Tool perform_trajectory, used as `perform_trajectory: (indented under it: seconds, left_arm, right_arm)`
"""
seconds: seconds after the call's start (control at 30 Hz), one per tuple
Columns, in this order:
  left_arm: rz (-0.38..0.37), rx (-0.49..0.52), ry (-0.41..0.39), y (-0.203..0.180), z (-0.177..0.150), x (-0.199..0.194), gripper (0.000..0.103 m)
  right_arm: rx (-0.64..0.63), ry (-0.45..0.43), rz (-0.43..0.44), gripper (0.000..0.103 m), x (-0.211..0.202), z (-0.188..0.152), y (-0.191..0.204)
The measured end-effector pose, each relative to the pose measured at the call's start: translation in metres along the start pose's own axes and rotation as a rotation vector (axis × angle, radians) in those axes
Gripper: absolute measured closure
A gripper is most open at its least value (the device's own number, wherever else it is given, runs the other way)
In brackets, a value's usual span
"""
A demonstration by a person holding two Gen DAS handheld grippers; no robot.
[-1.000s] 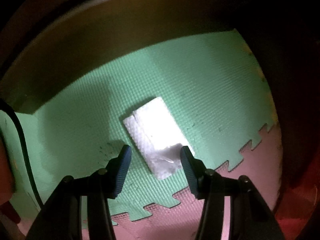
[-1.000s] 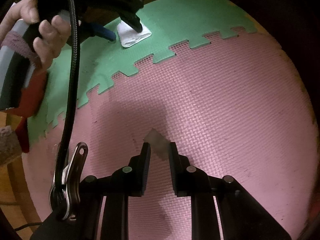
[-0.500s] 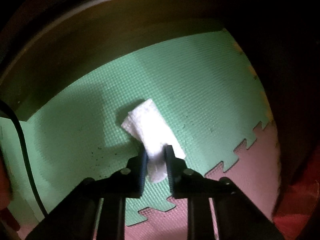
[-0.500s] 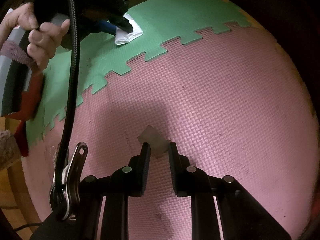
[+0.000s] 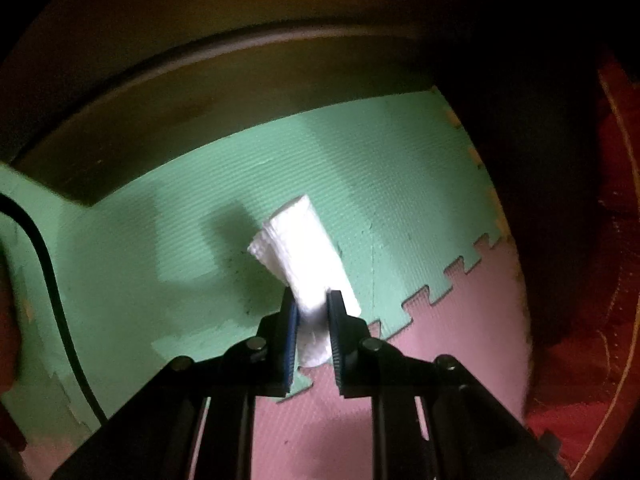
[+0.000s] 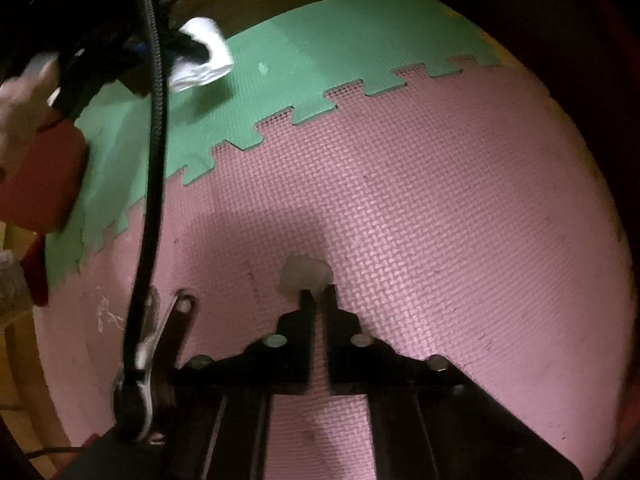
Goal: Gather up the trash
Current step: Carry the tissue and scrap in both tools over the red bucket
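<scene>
The left gripper (image 5: 311, 304) pinches a white tissue (image 5: 298, 248) above the green mat (image 5: 400, 200); the right gripper (image 6: 319, 294) clamps a pale scrap (image 6: 304, 272) over the pink mat (image 6: 440, 220), a black cable (image 6: 154, 140) beside it.

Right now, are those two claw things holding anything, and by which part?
Yes. The left gripper pinches the folded white tissue by its near end; the right gripper pinches a small pale scrap at its near edge.

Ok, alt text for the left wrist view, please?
The left tongs are shut on a folded white paper tissue, held above a green foam mat. A pink foam mat interlocks with it nearer the camera.
</scene>
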State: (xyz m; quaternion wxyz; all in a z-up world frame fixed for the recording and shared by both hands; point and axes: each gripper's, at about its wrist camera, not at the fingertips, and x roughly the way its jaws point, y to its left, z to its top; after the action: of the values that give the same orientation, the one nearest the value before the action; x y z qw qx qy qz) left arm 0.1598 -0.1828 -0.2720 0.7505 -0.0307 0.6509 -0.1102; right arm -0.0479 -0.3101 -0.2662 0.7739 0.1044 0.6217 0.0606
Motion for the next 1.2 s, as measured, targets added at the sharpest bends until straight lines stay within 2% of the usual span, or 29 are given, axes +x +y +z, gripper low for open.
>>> perform_trajectory:
  seconds: [0.23,0.67,0.97,1.2]
  left_arm:
    - [-0.010,0.000,-0.021,0.007,-0.020,-0.040,0.088]
    - [-0.031,0.023,-0.132,0.020,-0.041,-0.153,0.088]
    - [-0.021,0.028,-0.232,0.023,-0.050,-0.227,0.088]
    - [-0.014,-0.024,-0.300,0.030,-0.057,-0.270,0.088]
  right_arm:
    - [-0.022,-0.052,0.039,0.099,-0.031,0.020,0.001]
    - [-0.220,-0.157,0.049,0.099,-0.123,0.072,0.036]
    - [-0.456,-0.209,0.071,0.099,-0.183,0.118,0.084]
    - [-0.644,-0.255,0.092,0.099,-0.228,0.152,0.132]
